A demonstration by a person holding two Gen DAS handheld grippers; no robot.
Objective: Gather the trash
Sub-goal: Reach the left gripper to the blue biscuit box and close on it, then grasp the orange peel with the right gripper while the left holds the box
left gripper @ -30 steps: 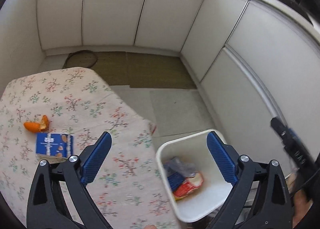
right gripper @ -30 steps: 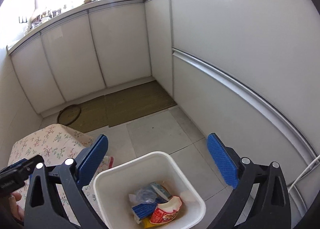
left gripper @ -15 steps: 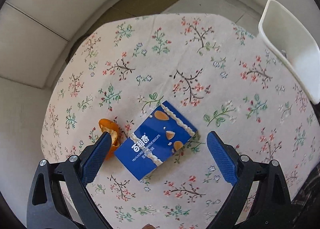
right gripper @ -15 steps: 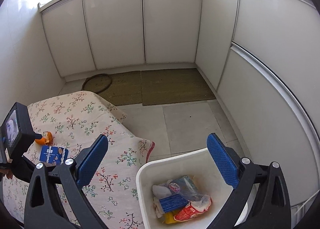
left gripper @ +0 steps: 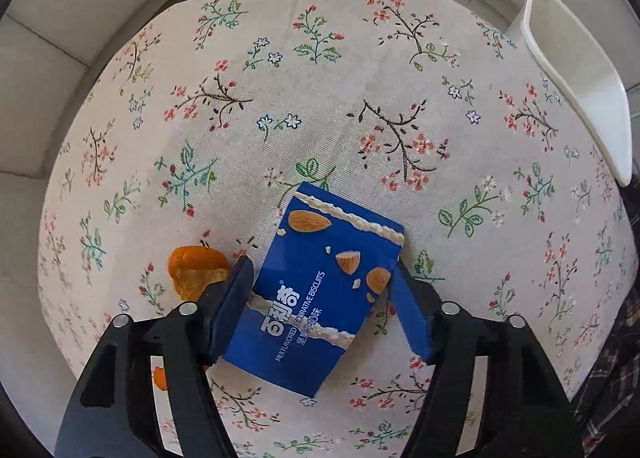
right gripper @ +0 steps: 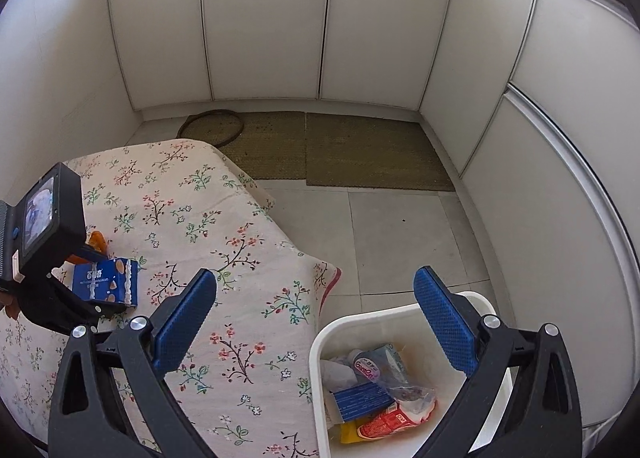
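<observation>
In the left wrist view the left tool [left gripper: 322, 308] is closing around the blue biscuit box [left gripper: 326, 286] lying on the flowered counter [left gripper: 320, 98], best squeezed squarely clear of the orange peel [left gripper: 192, 270], while only the right wrist view shows the wide, empty right tool [right gripper: 316, 322] over the part-filled white bin [right gripper: 320, 342].

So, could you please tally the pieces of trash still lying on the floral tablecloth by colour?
Blue: 1, the biscuit box, between the closing jaws of the left gripper.
Orange: 2, the larger piece of orange peel beside the box and a small orange scrap partly hidden behind the gripper.
Total: 3
</observation>
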